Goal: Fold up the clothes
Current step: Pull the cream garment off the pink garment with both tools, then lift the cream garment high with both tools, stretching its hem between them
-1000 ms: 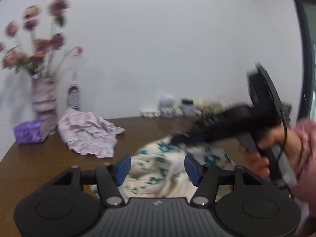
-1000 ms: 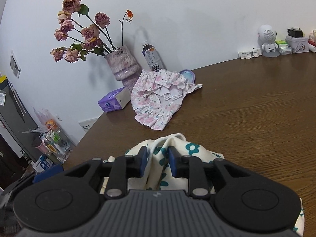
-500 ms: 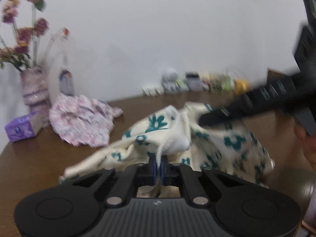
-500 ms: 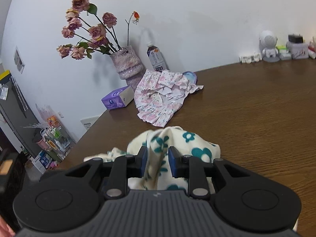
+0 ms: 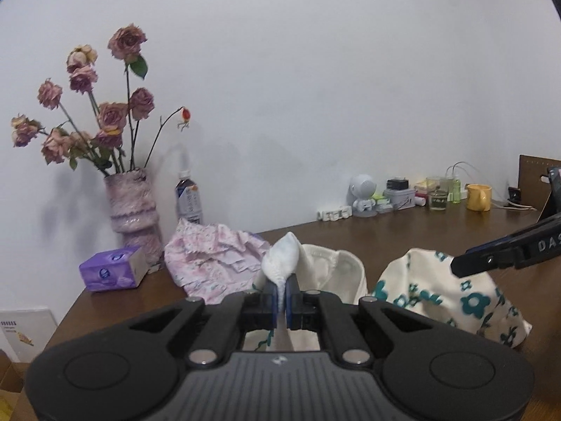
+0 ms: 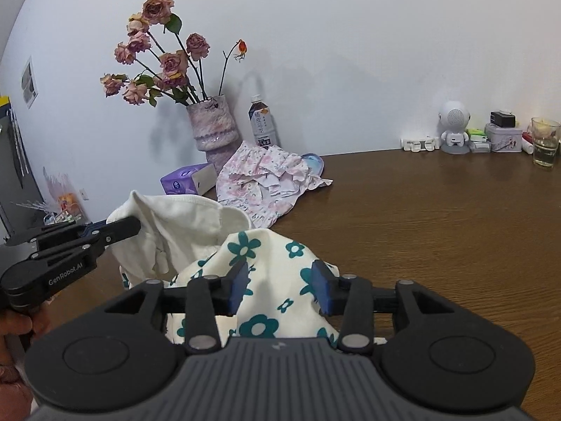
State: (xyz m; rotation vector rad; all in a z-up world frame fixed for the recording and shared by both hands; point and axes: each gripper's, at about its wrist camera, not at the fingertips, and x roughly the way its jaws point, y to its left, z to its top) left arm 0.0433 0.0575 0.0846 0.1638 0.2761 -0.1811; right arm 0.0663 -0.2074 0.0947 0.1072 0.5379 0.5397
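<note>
A cream garment with teal flowers [image 6: 273, 256] lies bunched on the brown table [image 6: 438, 228] and partly hangs between the two grippers. My left gripper [image 5: 279, 294] is shut on a white ribbed edge of the garment [image 5: 438, 291] and holds it up. From the right wrist view, the left gripper [image 6: 133, 226] comes in from the left, pinching the cream lining. My right gripper [image 6: 279, 289] is opening its jaws. The flowered cloth lies loose between the blue pads [image 6: 238, 286], which stand apart. A pink floral garment [image 5: 214, 263] lies crumpled farther back by the vase.
A vase of dried roses [image 5: 131, 210], a drink bottle [image 5: 189, 200] and a purple tissue box [image 5: 112, 270] stand at the back left. Small items, a glass and a yellow mug [image 5: 478, 196] line the wall at the right. The table's left edge [image 5: 66, 319] is close.
My left gripper went from open to shut on the garment's white edge and lifted it. My right gripper's jaws, earlier closed on the flowered cloth, now stand apart.
</note>
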